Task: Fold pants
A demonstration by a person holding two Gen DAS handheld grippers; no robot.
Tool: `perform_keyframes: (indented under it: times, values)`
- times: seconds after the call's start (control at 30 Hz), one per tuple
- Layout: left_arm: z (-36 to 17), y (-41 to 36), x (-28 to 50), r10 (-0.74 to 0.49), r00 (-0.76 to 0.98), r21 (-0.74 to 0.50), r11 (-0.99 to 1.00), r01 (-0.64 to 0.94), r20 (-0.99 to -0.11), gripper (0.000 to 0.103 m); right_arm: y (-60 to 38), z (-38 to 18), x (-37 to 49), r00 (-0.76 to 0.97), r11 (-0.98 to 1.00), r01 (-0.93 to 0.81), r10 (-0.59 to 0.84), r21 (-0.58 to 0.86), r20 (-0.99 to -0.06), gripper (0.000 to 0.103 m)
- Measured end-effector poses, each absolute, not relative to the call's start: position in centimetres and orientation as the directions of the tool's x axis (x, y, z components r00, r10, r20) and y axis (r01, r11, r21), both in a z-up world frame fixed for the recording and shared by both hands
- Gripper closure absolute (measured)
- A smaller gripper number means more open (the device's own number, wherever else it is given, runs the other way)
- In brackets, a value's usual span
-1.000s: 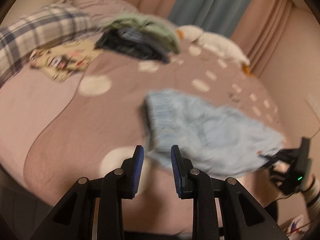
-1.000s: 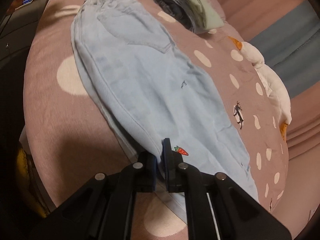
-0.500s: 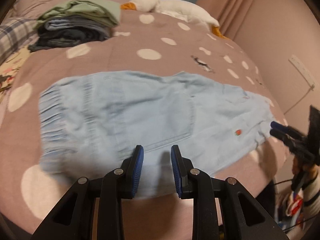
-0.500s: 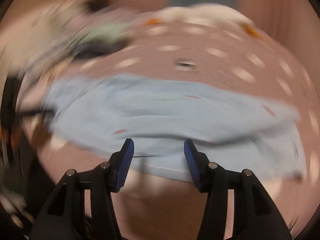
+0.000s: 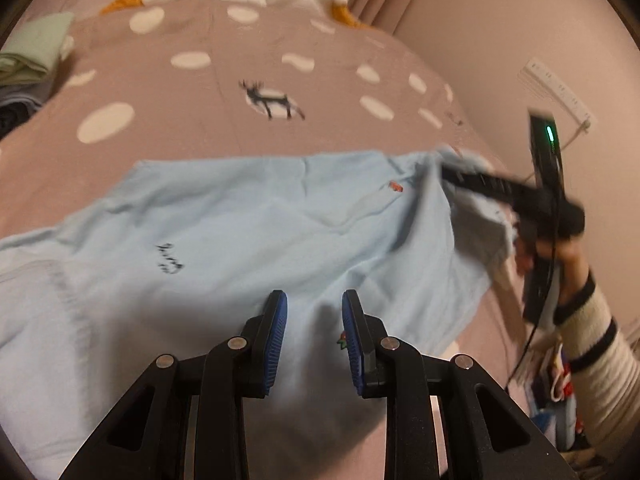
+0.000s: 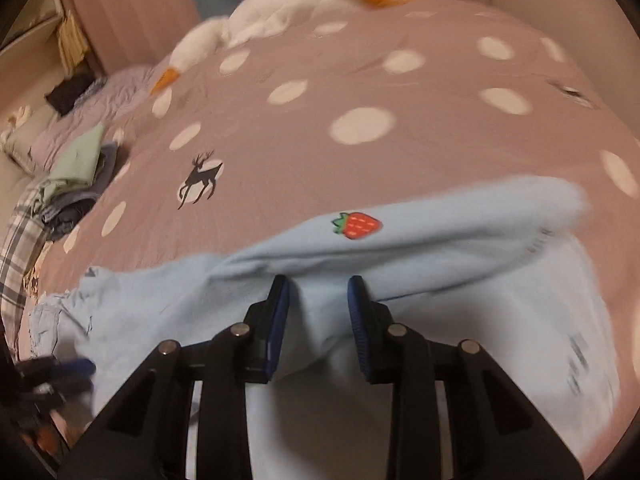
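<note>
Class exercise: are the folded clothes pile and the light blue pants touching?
Apart. The right wrist view shows bare dotted bedcover between the folded clothes pile at left and the light blue pants in front.

1. A bed [image 6: 400, 152] wears a mauve cover with white dots and deer prints.
2. Light blue pants [image 5: 240, 220] lie spread across its near edge.
3. A white goose plush [image 6: 272, 16] rests at the far side.
4. Folded clothes [image 6: 76, 176] are stacked at left.

dim warm indoor light, motion blur across both views, fisheye bending and dark corners at the edges.
</note>
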State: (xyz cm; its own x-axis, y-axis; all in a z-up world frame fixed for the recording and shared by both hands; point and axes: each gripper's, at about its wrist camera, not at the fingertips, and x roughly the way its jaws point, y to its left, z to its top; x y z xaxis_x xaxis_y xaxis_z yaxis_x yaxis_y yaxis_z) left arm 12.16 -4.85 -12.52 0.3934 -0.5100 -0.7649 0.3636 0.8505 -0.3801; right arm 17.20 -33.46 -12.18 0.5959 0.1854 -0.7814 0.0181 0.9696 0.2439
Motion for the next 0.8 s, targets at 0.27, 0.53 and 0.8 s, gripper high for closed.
perform_keyframes:
  times: [0.27,0.53,0.8]
  values:
    - [-14.0,-4.5,12.3,-0.530,0.357,-0.418,0.840,0.345,-0.769,0.078,-36.6,-10.1,17.7,0.654,0.921,0.054,0.260,0.387,-0.711,0.066]
    - [-14.2,-4.8,12.6,-0.530,0.360,-0.417,0.840,0.347,-0.768,0.078,-41.6,-13.0,12.8,0.632,0.801,0.195,0.338,0.566,-0.697,0.064]
    - [-14.1,-5.1,12.8,-0.519,0.361,-0.409,0.847,0.340,-0.775,0.078,-40.0,-14.5,16.4,0.642,0.772,0.209,0.355,0.600,-0.680,0.090]
